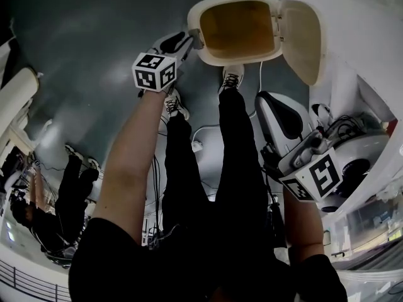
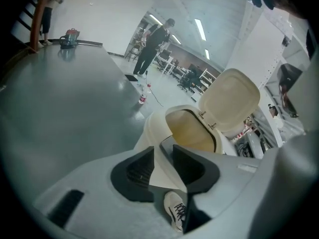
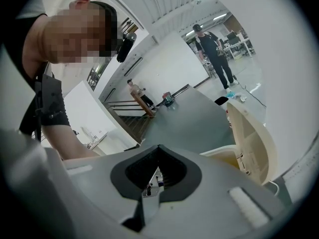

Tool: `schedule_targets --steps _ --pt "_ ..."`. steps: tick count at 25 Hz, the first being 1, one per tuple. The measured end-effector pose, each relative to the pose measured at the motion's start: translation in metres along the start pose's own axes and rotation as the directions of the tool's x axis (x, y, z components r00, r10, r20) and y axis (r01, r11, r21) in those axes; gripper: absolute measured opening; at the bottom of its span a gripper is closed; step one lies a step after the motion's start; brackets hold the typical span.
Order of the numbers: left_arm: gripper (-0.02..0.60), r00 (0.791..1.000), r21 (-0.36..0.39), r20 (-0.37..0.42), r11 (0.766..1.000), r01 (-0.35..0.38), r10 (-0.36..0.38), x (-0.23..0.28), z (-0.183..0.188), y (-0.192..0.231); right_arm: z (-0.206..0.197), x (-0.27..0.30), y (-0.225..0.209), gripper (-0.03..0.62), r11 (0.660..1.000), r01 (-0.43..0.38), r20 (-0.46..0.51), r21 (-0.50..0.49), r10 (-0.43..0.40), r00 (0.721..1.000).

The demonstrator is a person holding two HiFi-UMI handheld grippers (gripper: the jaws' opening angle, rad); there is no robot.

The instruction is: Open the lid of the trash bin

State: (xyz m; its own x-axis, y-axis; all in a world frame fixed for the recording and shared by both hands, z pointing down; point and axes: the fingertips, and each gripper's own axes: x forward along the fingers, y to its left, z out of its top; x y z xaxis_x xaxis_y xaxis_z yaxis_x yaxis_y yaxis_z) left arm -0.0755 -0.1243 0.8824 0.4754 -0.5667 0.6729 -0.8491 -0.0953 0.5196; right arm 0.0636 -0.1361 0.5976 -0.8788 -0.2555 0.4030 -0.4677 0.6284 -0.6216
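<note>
A cream trash bin (image 1: 208,56) stands on the grey floor with its lid (image 1: 302,36) swung up and back, so the yellowish inside shows. My left gripper (image 1: 184,41) sits at the bin's left rim. In the left gripper view its jaws (image 2: 162,157) stand apart, and the bin's wall (image 2: 149,128) and raised lid (image 2: 232,101) show beyond the gap; the pads press on nothing. My right gripper (image 1: 266,100) hangs lower right, away from the bin. Its jaws (image 3: 158,151) meet at the tips with nothing in them, and the lid (image 3: 251,133) stands to its right.
The person's legs and white shoes (image 1: 232,77) stand just before the bin. Cables (image 1: 203,134) trail on the floor. A white machine (image 1: 352,93) stands at the right. A bottle (image 2: 143,99) stands beyond the bin, and people stand far off.
</note>
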Motion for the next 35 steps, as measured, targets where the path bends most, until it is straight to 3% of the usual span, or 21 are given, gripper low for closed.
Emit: schedule_targets --steps 8,10,11,16,19,24,26,28,35 --pt "0.118 1.0 -0.079 0.014 0.997 0.002 -0.001 -0.003 0.002 -0.002 0.004 -0.001 0.01 0.008 1.0 -0.005 0.0 -0.017 0.005 1.0" --pt "0.067 1.0 -0.106 0.006 0.994 0.002 -0.002 -0.006 0.002 -0.005 0.007 -0.003 0.015 0.009 1.0 -0.002 0.0 -0.024 0.002 1.0" --pt "-0.001 1.0 -0.108 -0.003 0.994 -0.002 0.002 -0.01 0.001 -0.007 0.008 -0.004 0.018 0.008 1.0 0.0 0.001 -0.027 0.0 1.0" --pt "-0.002 1.0 -0.116 0.021 0.993 0.016 -0.013 -0.042 0.01 -0.011 0.015 -0.009 0.038 0.008 0.999 0.008 0.008 -0.048 -0.008 1.0" --pt "-0.002 0.995 -0.107 0.051 0.99 0.096 -0.091 -0.072 0.024 -0.026 0.023 -0.015 0.052 0.008 0.997 0.023 0.018 -0.069 -0.022 1.0" --pt "-0.002 0.963 -0.113 0.142 0.963 0.245 -0.229 -0.149 0.064 -0.076 0.041 -0.032 0.085 0.009 0.995 0.064 0.059 -0.082 -0.059 0.996" --pt "-0.002 0.944 -0.09 0.186 0.952 0.293 -0.273 -0.181 0.089 -0.098 0.053 -0.043 0.101 0.008 0.992 0.087 0.096 -0.092 -0.078 0.992" --pt "-0.002 0.924 -0.02 0.209 0.943 0.332 -0.32 -0.213 0.117 -0.119 0.066 -0.053 0.119 0.008 0.987 0.116 0.139 -0.115 -0.1 0.985" --pt "-0.002 0.881 0.157 0.213 0.904 0.397 -0.424 -0.336 0.164 -0.205 0.087 -0.098 0.207 0.008 0.973 0.167 0.22 -0.159 -0.13 0.967"
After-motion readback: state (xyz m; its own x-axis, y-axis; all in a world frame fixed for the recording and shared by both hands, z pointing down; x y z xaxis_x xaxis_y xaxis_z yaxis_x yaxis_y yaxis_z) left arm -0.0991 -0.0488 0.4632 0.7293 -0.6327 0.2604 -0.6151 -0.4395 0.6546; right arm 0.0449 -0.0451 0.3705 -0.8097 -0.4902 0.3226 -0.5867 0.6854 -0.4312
